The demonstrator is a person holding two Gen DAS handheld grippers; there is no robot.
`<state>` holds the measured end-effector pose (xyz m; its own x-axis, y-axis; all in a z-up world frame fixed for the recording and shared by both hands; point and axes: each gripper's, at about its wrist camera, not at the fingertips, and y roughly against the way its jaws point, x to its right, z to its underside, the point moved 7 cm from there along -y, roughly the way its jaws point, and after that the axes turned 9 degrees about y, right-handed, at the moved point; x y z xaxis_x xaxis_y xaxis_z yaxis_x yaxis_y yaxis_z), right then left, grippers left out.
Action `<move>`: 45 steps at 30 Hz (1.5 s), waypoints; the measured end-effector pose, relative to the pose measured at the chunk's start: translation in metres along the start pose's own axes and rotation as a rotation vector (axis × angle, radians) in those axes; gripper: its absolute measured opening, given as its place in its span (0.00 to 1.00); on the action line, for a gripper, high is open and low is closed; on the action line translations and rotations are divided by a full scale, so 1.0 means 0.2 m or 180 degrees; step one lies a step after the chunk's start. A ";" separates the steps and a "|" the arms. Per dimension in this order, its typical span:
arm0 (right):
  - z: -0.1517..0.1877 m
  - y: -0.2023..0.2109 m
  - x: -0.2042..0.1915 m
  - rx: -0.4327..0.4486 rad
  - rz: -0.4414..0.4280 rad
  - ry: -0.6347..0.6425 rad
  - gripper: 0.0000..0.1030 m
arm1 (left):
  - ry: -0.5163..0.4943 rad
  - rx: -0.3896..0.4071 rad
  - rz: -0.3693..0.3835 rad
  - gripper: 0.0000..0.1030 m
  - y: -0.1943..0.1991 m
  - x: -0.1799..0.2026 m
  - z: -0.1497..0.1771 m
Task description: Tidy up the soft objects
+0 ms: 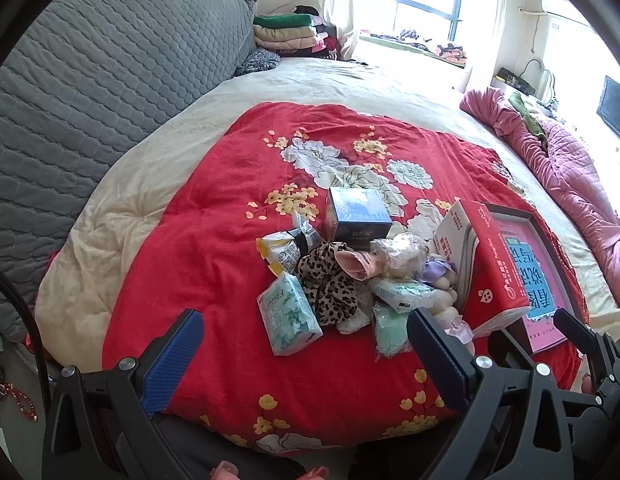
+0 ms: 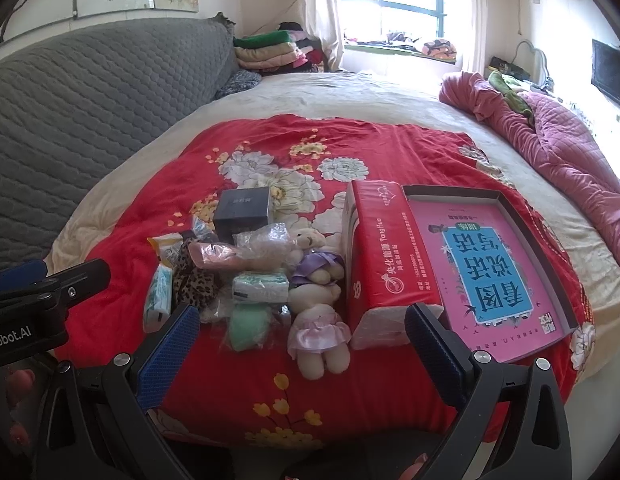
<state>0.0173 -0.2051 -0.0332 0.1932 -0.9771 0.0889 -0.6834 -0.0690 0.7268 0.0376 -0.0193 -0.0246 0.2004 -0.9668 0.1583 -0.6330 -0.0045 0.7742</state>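
Observation:
A pile of soft things lies on the red floral quilt [image 1: 197,240] [image 2: 390,148]: tissue packs [image 1: 287,318] [image 2: 259,287], a leopard scrunchie [image 1: 330,284] [image 2: 191,276], a mint-green pouch [image 1: 390,328] [image 2: 247,326], a pink pouch [image 2: 217,258], and two small plush bears [image 2: 318,328] [image 2: 310,242]. A red tissue brick [image 2: 386,264] [image 1: 490,272] leans on an open pink-lined box [image 2: 494,268] [image 1: 538,280]. My left gripper [image 1: 305,344] is open and empty, just before the pile. My right gripper [image 2: 303,340] is open and empty over the nearer bear.
A dark blue carton [image 1: 360,216] [image 2: 241,210] stands behind the pile, a yellow snack packet [image 1: 281,250] beside it. A grey quilted headboard [image 1: 89,100] rises on the left. A pink quilt [image 2: 562,140] is heaped on the right; folded blankets [image 2: 265,50] are stacked at the back.

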 end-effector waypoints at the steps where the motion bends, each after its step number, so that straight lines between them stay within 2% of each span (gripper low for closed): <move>1: 0.00 0.00 0.00 -0.0002 0.0000 0.0000 0.99 | 0.0000 -0.0003 -0.0004 0.99 0.00 0.00 0.00; 10: 0.00 -0.03 -0.01 -0.0029 -0.0013 0.0010 0.99 | 0.0007 -0.0065 -0.0001 0.99 -0.04 0.00 0.03; 16: 0.00 -0.08 -0.01 -0.0068 -0.0050 0.0044 0.99 | 0.0063 -0.0125 -0.0055 0.99 -0.12 -0.08 0.03; 23: -0.01 -0.17 -0.02 -0.0164 -0.0108 0.0074 0.99 | 0.0299 -0.0333 -0.0024 0.99 -0.26 -0.27 0.04; 29: -0.02 -0.27 -0.11 -0.0256 -0.0247 0.0243 0.99 | 0.0331 -0.0575 -0.0035 0.99 -0.40 -0.35 0.08; 38: -0.05 -0.47 -0.18 -0.0417 -0.0224 0.0513 0.99 | 0.0355 -0.0960 0.0111 0.99 -0.66 -0.23 0.10; 43: -0.09 -0.58 -0.21 -0.0518 -0.0279 0.0583 0.98 | 0.0426 -0.1145 0.0117 0.98 -0.76 -0.24 0.14; 45: -0.09 -0.62 -0.22 -0.0574 -0.0291 0.0623 0.95 | 0.0480 -0.1208 0.0166 0.95 -0.79 -0.25 0.15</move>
<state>0.1064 -0.1497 -0.1146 0.3926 -0.9098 0.1346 -0.5240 -0.1010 0.8457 0.1046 0.0211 -0.1727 0.3006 -0.9148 0.2696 -0.3302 0.1654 0.9293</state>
